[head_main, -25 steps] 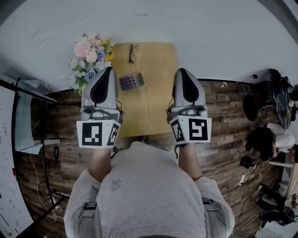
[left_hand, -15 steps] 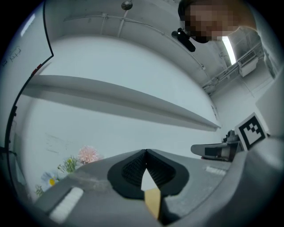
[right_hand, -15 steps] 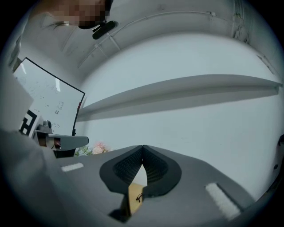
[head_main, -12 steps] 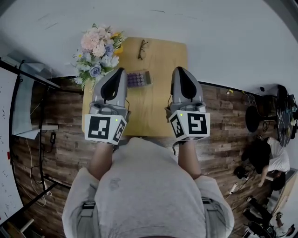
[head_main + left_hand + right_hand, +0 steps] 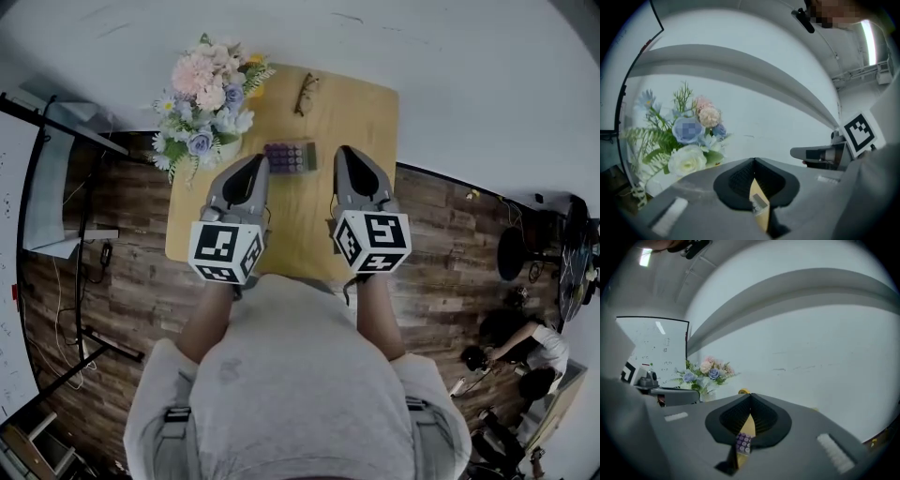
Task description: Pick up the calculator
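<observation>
The calculator [image 5: 290, 157], grey with purple keys, lies on the small wooden table [image 5: 361, 112], near the middle. My left gripper [image 5: 254, 161] hangs just left of it with its jaws shut and empty. My right gripper [image 5: 345, 153] hangs just right of it, also shut and empty. In the right gripper view the jaws [image 5: 750, 398] meet at the tips, and a sliver of the calculator [image 5: 743, 442] shows through the gap below them. In the left gripper view the gripper [image 5: 753, 162] is shut, with only a strip of table [image 5: 761, 218] showing beneath.
A bouquet of flowers [image 5: 208, 92] stands at the table's left edge, close to my left gripper. A pair of glasses [image 5: 305, 94] lies at the table's far side. A whiteboard [image 5: 651, 350] stands to the left. Cables and gear [image 5: 525, 366] lie on the plank floor at right.
Both grippers have sunk and come closer to the table, now flanking the calculator. Both have stayed shut throughout.
</observation>
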The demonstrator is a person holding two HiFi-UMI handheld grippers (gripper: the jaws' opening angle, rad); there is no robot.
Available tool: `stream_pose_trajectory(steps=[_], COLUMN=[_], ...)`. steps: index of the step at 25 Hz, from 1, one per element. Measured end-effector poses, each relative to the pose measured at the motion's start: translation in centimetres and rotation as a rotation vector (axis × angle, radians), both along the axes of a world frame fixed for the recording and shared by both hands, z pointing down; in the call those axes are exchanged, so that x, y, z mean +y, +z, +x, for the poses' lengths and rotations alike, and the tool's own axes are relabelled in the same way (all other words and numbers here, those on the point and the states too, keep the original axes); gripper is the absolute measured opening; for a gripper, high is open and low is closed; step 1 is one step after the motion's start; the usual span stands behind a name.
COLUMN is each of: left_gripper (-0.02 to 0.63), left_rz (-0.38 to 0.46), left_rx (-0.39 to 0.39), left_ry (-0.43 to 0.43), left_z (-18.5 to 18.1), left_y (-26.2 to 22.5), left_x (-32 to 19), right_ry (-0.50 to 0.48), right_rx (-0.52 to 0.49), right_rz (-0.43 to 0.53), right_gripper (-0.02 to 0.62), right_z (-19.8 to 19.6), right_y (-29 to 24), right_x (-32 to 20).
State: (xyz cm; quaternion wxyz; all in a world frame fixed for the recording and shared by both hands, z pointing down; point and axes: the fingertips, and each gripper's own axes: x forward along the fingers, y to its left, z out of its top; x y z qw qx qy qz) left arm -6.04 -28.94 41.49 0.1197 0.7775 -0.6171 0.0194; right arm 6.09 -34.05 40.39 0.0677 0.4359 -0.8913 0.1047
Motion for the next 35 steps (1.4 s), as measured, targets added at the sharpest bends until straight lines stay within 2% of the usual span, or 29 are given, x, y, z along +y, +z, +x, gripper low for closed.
stream_pose_trajectory(steps=[6, 12, 22, 28, 30, 33, 35], left_gripper=[0.006, 0.006, 0.103, 0.183, 0.190, 0.242, 0.247], left_rz=[-0.198, -0.342, -0.523, -0.624, -0.639, -0.648, -0.659], left_rx=[0.024, 0.085, 0.218, 0.253, 0.252, 0.258, 0.269], left_ry=[-0.024, -0.052, -0.084, -0.105, -0.104, -0.086, -0.083], left_z=[-0.5, -1.2, -2.3, -2.4, -2.4, -2.1, -2.0], left_y=[7.2, 11.9, 17.7, 20.4, 20.7, 21.3, 21.9], left_x=[-0.2, -0.8, -2.8, -3.6, -4.1, -4.6, -4.9], right_ry=[-0.029, -0.056, -0.092, -0.092, -0.090, -0.092, -0.097], right_rx=[0.047, 0.103, 0.154, 0.164, 0.163, 0.162, 0.164], right_rz=[-0.172, -0.299, -0.452, -0.537, -0.566, -0.605, -0.628], right_gripper=[0.002, 0.007, 0.061, 0.132, 0.147, 0.172, 0.183], right_z=[-0.4, -0.7, -1.6, -1.8, -1.8, -1.9, -2.1], right_y=[5.9, 10.5, 16.1, 18.8, 19.7, 20.9, 21.6], right_x=[-0.9, -1.8, -3.4, -4.2, -4.2, -4.5, -4.6])
